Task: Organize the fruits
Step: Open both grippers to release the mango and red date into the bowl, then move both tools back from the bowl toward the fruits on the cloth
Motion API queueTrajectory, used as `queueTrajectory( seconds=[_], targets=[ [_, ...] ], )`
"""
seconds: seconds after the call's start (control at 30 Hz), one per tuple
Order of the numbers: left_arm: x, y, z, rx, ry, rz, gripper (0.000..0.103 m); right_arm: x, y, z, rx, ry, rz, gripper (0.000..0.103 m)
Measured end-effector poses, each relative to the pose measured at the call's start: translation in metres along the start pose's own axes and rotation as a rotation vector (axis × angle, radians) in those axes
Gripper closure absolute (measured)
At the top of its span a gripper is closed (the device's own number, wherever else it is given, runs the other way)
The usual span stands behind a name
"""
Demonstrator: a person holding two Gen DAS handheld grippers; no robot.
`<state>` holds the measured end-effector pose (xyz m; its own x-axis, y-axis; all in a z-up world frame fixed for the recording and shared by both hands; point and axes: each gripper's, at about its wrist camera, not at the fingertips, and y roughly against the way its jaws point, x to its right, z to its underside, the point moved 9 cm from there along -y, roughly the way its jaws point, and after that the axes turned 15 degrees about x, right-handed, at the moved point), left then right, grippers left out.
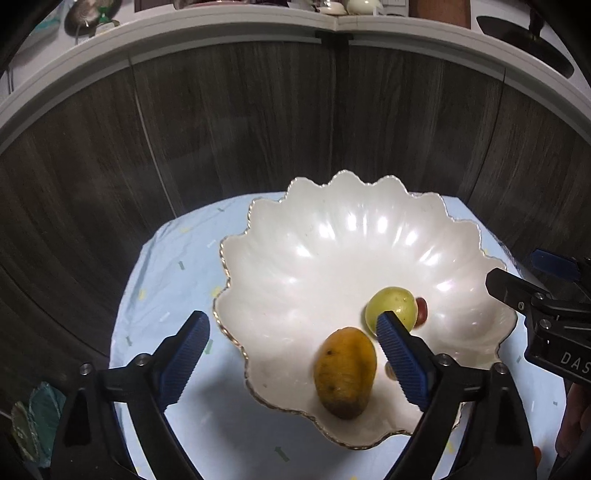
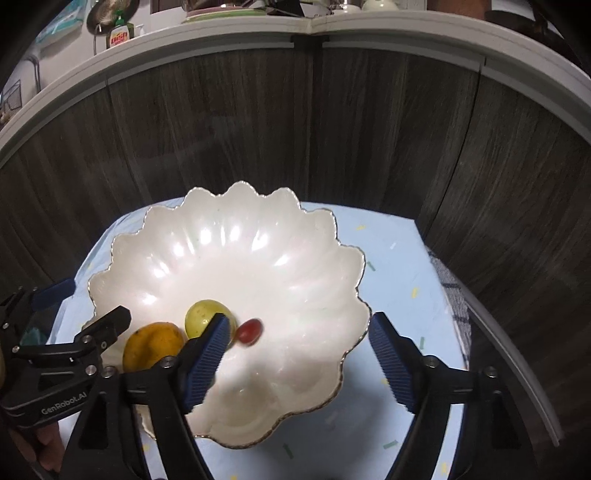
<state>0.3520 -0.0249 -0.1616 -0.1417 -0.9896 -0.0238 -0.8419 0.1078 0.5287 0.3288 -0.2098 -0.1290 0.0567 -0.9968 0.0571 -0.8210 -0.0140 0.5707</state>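
Fruit sits in the scalloped white bowl [image 2: 295, 236]: a mango [image 1: 345, 373], a green fruit [image 1: 391, 306] and a blurred, perhaps rolling, red grape [image 2: 249, 331]. Both the left gripper [image 1: 291, 358] and right gripper [image 2: 299, 358] gape empty, so I judge the drop done; next comes fetching more fruit. "GenRobot.AI" and "DAS" mark the grippers.

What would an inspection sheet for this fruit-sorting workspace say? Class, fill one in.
Surface: pale blue cloth with small flecks.
Job's things: scalloped white bowl holding a mango, a green round fruit and a small red fruit, blurred.
Clutter: nothing seen on the cloth.
Tongs: left tongs open, empty; right tongs open, empty.
Cables: nothing seen.
Surroundings: dark wood panels; white ledge with a dish soap bottle.
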Motion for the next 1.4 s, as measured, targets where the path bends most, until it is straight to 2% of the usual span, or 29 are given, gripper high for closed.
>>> queueTrajectory(
  seconds=[0.27, 0.77, 1.4],
  targets=[
    [0.002, 0.019, -0.008, 0.027, -0.002, -0.004, 0.005, 0.001, 0.021, -0.011, 0.036, -0.008, 0.005, 0.02],
    [0.019, 0.065, -0.016, 0.081, -0.034, 0.014, 0.005, 0.011, 0.068, -0.01, 0.077, -0.039, 0.021, 0.02],
    [0.043, 0.105, 0.005, 0.091, -0.083, 0.052, 0.005, 0.025, 0.114, 0.018, 0.082, -0.057, 0.054, 0.02]
  ],
)
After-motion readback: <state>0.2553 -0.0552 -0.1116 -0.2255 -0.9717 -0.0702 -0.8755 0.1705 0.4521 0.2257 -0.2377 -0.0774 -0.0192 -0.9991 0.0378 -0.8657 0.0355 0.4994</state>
